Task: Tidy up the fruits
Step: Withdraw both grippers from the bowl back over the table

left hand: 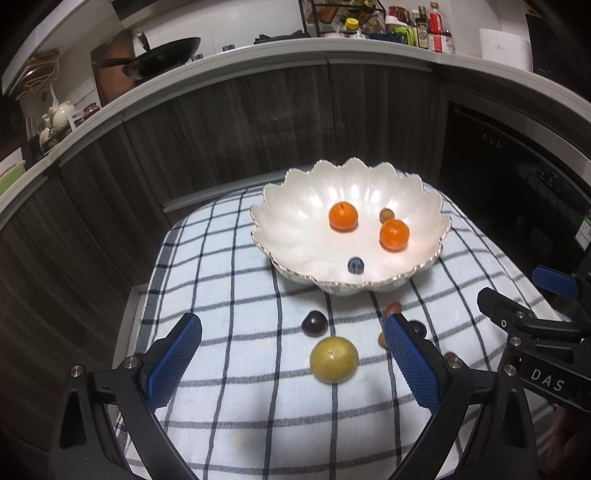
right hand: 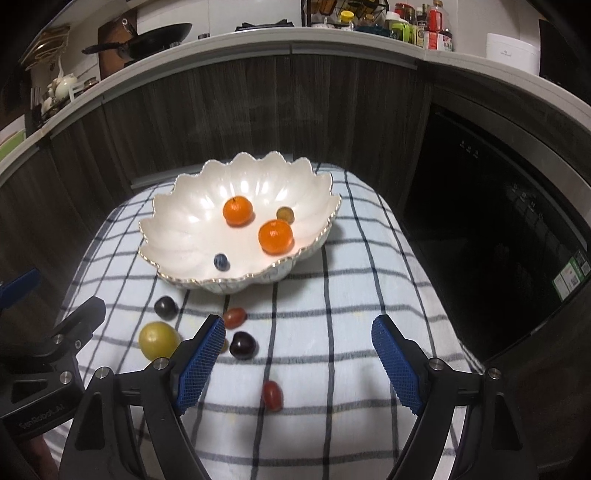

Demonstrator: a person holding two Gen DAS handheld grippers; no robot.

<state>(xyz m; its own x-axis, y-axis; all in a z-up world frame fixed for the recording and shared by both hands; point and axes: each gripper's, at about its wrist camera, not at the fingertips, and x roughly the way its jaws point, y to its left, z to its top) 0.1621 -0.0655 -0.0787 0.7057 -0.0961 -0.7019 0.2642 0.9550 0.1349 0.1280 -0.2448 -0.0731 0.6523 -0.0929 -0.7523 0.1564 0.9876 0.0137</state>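
A white scalloped bowl [left hand: 295, 229] [right hand: 177, 229] holds two oranges [left hand: 343, 216] [right hand: 275, 236], a blueberry [left hand: 355, 265] [right hand: 221, 261] and a small brownish fruit [left hand: 386, 214] [right hand: 285, 214]. On the checked cloth [left hand: 229, 280] in front lie a yellow-green fruit [left hand: 333, 359] [right hand: 159, 339], dark plums [left hand: 313, 323] [right hand: 243, 345] and red cherry tomatoes [right hand: 272, 396]. My left gripper [left hand: 291, 354] is open and empty just above the yellow-green fruit. My right gripper [right hand: 299, 362] is open and empty near the cherry tomatoes.
Dark wood cabinet fronts [left hand: 221, 122] stand behind the table. A dark oven door [right hand: 498, 221] is at the right. The counter above holds a wok [left hand: 166, 55], bottles [left hand: 424, 26] and a white pot [left hand: 506, 46].
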